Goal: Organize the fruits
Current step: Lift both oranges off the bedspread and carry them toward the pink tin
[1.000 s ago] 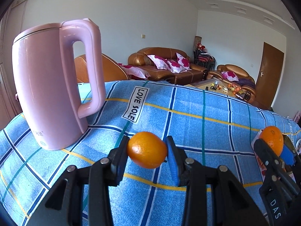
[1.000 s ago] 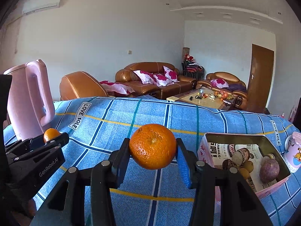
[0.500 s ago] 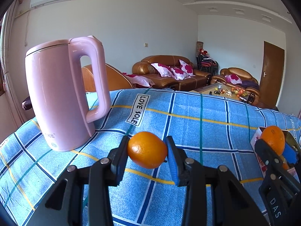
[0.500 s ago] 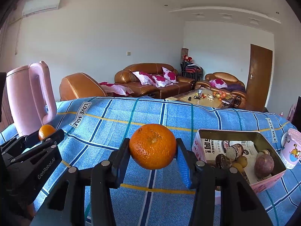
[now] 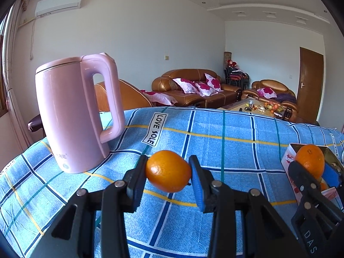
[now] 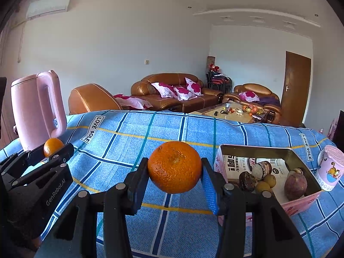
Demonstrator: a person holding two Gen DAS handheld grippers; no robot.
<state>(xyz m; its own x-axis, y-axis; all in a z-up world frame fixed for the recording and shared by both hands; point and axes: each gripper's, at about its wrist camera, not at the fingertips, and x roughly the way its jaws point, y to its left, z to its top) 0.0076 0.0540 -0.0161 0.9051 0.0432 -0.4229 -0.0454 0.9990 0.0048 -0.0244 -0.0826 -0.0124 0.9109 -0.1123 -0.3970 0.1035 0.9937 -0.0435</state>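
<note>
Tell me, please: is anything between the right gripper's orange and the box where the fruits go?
Nothing visible is. The orange in the right gripper hangs above bare cloth, just left of the open box; the kettle stands far left.

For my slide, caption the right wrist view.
Right hand-held gripper holds an orange beside the box.

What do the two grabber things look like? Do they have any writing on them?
Both are black plastic clamps with silver round bolts at the joints. Each finger ends in a ridged blue pad. The left gripper has "GenRobot.AI" in pale letters on its side, readable from the right camera. The right gripper shows "DAS" on its side in the left camera. No cables or sleeves are visible.
</note>
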